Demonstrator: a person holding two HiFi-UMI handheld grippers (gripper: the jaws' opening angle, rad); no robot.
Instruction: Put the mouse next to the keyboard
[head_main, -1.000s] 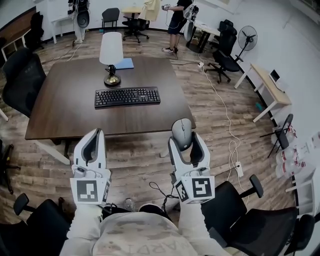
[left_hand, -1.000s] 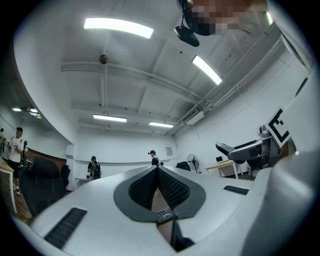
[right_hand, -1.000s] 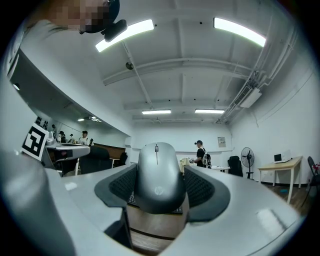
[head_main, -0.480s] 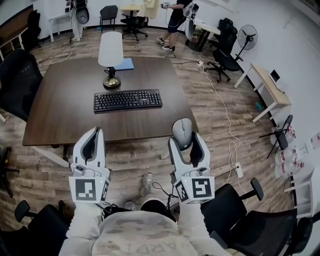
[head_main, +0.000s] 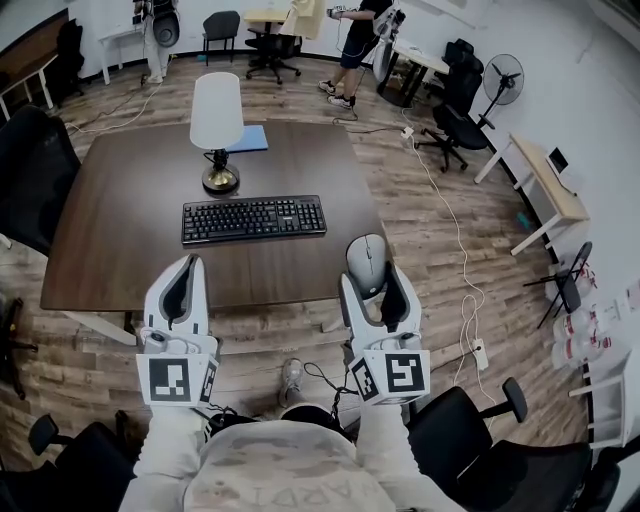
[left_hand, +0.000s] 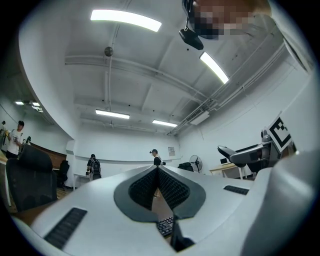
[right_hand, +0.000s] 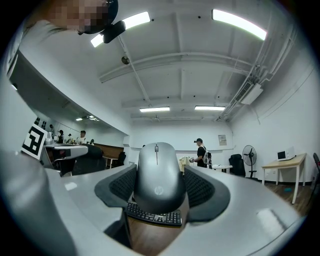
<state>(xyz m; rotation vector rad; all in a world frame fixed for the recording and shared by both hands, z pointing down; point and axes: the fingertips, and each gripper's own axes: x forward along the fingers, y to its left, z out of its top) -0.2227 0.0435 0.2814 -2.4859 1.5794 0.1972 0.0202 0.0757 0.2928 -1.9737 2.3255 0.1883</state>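
The right gripper (head_main: 373, 287) is clamped on the grey oval mouse (head_main: 368, 262), held off the near right corner of the dark wooden counter (head_main: 120, 230). The black keyboard (head_main: 254, 219) lies farther and leftward, its long axis running left to right. The left gripper (head_main: 184, 288) hangs closed and empty.

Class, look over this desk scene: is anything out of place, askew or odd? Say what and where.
Only the mouse: it sits clamped in the right gripper near the table's front right corner, not beside the keyboard. Nothing looks spilled or damaged.
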